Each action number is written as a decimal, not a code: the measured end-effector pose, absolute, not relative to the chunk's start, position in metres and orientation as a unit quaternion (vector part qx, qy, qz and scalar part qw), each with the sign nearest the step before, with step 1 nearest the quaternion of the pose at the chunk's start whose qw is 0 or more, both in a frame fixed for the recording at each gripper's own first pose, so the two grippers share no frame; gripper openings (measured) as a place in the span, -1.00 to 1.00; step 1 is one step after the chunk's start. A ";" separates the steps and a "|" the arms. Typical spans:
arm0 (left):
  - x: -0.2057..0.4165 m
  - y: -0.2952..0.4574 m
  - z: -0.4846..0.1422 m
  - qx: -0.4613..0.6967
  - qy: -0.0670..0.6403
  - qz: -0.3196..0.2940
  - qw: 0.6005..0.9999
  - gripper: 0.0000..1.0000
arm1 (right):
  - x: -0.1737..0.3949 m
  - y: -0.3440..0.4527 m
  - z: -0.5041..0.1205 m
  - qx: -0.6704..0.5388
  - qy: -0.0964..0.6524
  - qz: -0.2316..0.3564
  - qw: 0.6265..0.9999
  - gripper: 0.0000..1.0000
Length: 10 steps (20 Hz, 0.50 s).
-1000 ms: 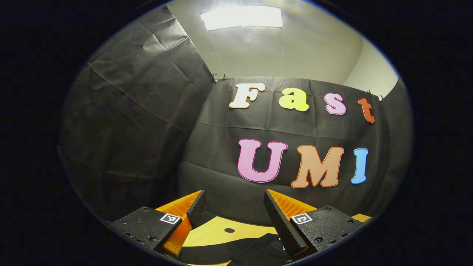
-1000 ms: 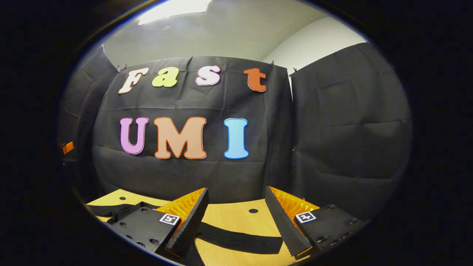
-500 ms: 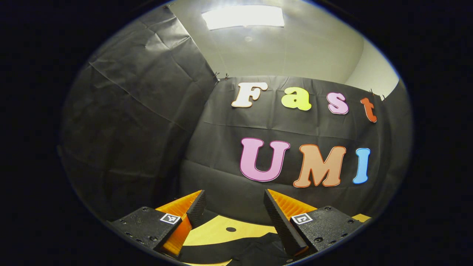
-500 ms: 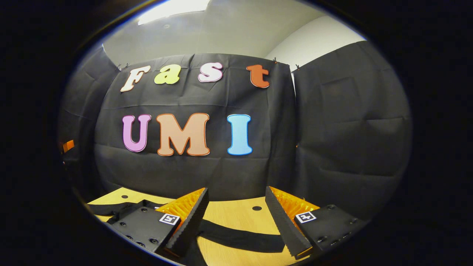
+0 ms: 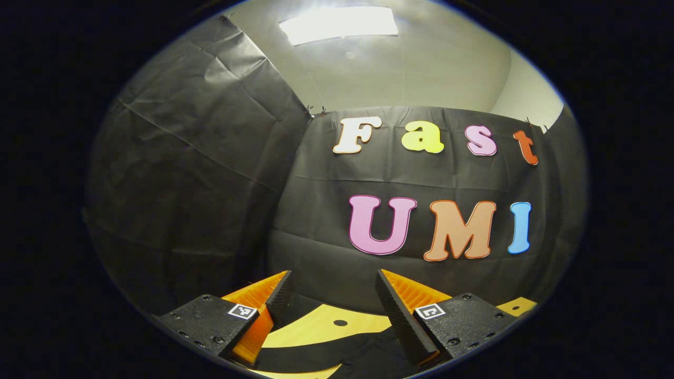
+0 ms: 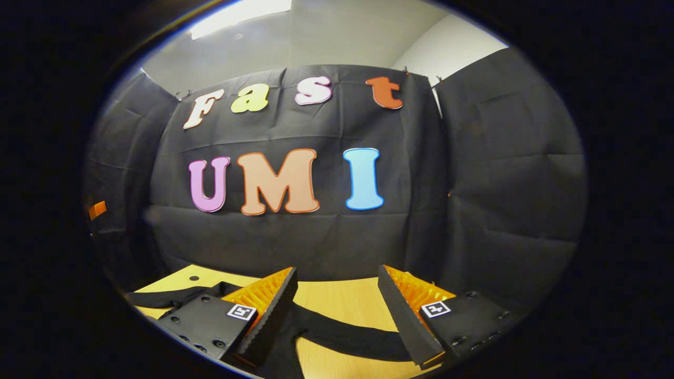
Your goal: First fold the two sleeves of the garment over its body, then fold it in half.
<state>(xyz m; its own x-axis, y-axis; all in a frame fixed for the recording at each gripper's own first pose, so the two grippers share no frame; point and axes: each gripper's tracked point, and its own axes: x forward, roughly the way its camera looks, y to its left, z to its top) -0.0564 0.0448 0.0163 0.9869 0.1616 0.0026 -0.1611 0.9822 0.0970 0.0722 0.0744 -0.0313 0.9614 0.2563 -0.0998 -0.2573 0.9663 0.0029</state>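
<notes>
A black garment (image 5: 337,358) lies on the light wooden table (image 5: 326,323), low in the left gripper view. My left gripper (image 5: 331,295) is open above it, with nothing between its fingers. In the right gripper view a black sleeve (image 6: 347,334) stretches across the table (image 6: 342,300) under my right gripper (image 6: 337,289), which is also open and holds nothing. More of the black cloth (image 6: 174,297) runs off to the left behind the left finger. Both grippers hover above the garment, tilted up toward the back wall.
Black cloth walls close in the booth at the back and both sides. The table top has small dark holes (image 5: 340,322) (image 6: 194,277). A small orange piece (image 6: 97,209) sits at the far left edge of the right gripper view.
Both views have tipped slightly downward and shifted, so more table and garment show. The right gripper has moved forward over the sleeve. Both grippers stay open.
</notes>
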 end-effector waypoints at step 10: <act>-0.102 0.075 0.033 0.067 -0.003 0.138 0.988 0.85 | 0.095 0.094 -0.021 -0.012 0.052 0.162 0.985 0.95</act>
